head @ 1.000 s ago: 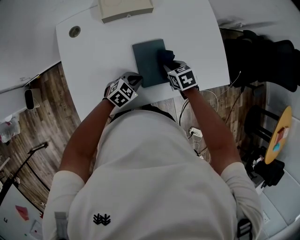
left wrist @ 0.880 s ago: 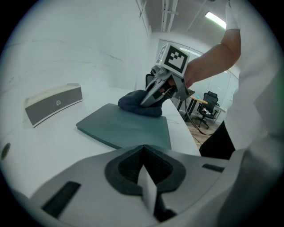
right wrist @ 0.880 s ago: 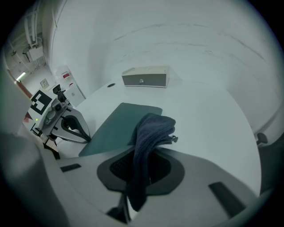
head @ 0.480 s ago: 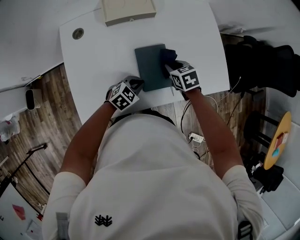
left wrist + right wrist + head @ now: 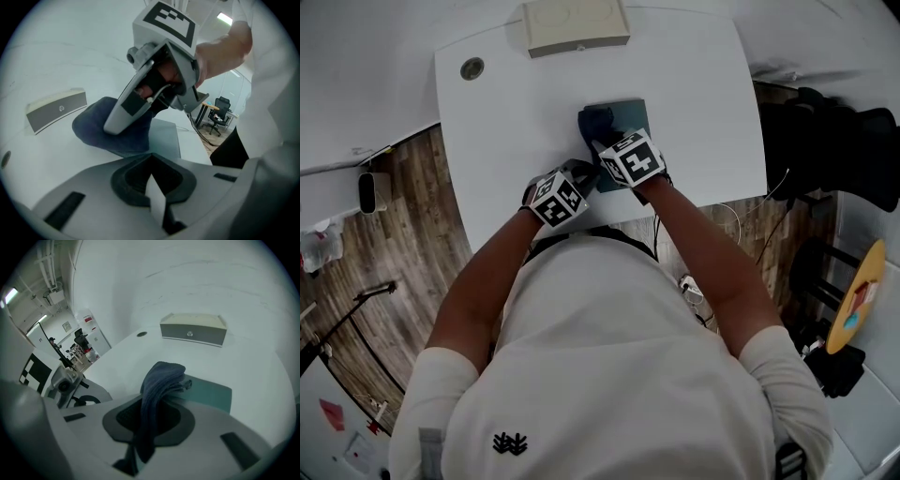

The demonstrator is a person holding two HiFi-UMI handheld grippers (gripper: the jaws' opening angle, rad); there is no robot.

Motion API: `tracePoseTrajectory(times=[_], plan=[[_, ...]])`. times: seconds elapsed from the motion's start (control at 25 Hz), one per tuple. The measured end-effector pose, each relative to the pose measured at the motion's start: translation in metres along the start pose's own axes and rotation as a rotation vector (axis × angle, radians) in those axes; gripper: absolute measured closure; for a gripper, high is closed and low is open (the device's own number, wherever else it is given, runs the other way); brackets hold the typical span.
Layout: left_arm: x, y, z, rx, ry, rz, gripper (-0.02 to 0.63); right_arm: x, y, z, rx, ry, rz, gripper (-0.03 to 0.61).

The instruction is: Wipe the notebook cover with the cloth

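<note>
Some wiping looks left: your right fingers (image 5: 123, 111) pinch the cloth (image 5: 161, 376) on the notebook (image 5: 211, 394); left fingers (image 5: 157, 199) shut, empty.

Garment: one white short-sleeved T-shirt (image 5: 619, 375), sleeve hems (image 5: 436, 361) plain. A small dark emblem (image 5: 504, 442) is printed on the back.

Left gripper (image 5: 584, 171) and right gripper (image 5: 600, 131): each carries a cube faced with black-and-white square markers, the left cube (image 5: 557, 198) and the right cube (image 5: 630, 158). In both gripper views the shell (image 5: 220, 427) is pale grey moulded plastic, with a dark rounded recess (image 5: 150, 180) round the jaws and dark rectangular slots at either side. Seen from the left gripper view, the right gripper has a long pale grey finger and a round metal fitting (image 5: 134, 55) below its cube.
</note>
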State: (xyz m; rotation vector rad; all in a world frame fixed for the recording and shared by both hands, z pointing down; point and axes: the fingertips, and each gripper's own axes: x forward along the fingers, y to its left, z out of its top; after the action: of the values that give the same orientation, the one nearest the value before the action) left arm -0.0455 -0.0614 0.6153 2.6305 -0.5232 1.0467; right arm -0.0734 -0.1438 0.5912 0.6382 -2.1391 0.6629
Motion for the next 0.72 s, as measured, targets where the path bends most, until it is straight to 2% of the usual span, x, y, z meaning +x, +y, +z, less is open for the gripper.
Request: tracePoseTrajectory(times=[0.16, 0.52, 0.72], plan=[[0.0, 0.0, 0.001, 0.007, -0.003, 0.008, 0.607, 0.0, -0.01, -0.006, -0.005, 0.012, -0.017, 0.537], [-0.001, 0.001, -0.001, 0.007, -0.003, 0.007, 0.607, -0.024, -0.063, -0.035, 0.053, 0.032, -0.091, 0.537], [-0.002, 0.0, -0.001, 0.005, -0.002, 0.006, 0.607, -0.039, -0.088, -0.045, 0.053, 0.043, -0.13, 0.537]])
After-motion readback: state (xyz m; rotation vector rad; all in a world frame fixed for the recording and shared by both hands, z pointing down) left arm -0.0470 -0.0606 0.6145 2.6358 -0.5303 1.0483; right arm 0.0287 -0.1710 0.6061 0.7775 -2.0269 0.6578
